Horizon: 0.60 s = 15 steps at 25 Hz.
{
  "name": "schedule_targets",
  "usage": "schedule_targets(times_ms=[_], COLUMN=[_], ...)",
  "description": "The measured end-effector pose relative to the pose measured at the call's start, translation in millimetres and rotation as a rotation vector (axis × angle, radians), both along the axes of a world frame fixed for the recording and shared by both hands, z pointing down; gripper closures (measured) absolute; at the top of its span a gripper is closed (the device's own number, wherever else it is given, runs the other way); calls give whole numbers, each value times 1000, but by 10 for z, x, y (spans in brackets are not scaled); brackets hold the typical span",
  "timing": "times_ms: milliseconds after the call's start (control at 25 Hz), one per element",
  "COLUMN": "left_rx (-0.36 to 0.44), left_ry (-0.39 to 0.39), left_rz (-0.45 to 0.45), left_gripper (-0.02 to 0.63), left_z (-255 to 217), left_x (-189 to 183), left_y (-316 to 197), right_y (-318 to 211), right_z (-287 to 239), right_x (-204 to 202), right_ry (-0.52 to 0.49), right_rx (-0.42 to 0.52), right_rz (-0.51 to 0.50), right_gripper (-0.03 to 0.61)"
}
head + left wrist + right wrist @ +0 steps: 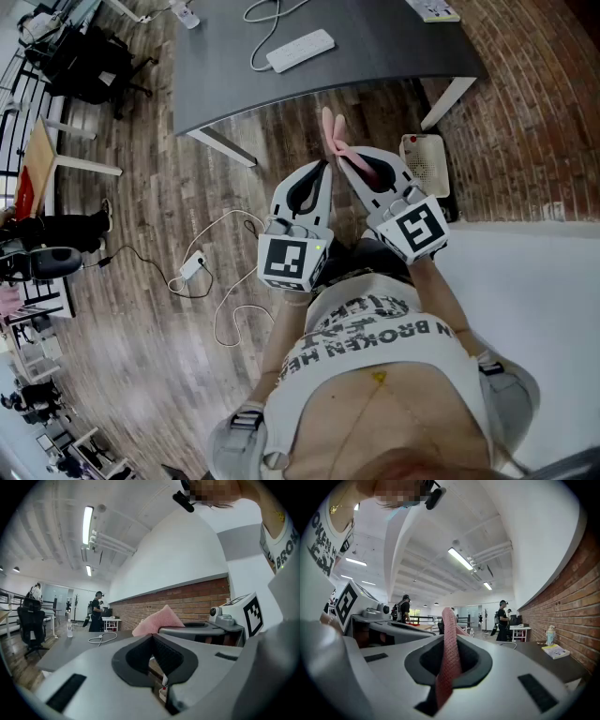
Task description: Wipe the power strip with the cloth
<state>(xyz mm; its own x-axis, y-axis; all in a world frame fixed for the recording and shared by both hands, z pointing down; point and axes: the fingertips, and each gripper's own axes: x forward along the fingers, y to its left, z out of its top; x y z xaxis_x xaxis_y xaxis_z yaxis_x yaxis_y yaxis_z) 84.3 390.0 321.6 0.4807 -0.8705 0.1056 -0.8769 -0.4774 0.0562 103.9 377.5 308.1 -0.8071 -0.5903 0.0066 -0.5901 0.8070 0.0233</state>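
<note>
Start of task: the right gripper [345,161] has its jaws clamped on the pink cloth [329,129], and the left gripper [323,171] has its jaws together and empty. The white power strip [300,50] lies on the far desk [375,37], well apart from both grippers, so wiping appears not yet begun

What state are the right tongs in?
Shut on the cloth: the right gripper view shows it pinched in the right tongs.

Open wooden floor [159,169] separates the left tool [326,165] and right tool [343,159] from the grey surface [394,37], where a power strip [300,50] and cable [267,14] lie.
</note>
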Motion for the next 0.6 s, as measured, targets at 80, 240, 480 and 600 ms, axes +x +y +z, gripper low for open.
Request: schedule_targets(times_ms=[80, 240, 480, 600], left_rx=[-2, -4, -16, -29], left_ry=[0, -6, 3, 14], left_rz=[-7, -23, -39, -50], left_gripper=[606, 606, 606, 606], left_z=[1, -9, 54, 114], left_x=[82, 196, 434, 518], left_y=[19, 29, -29, -79], right_y=[25, 12, -46, -82], right_z=[-6, 18, 62, 100], right_x=[113, 340, 674, 812], right_ry=[-14, -16, -24, -32], right_rx=[0, -9, -17, -25], right_rz=[-12, -6, 12, 28], right_gripper=[562, 561, 561, 561])
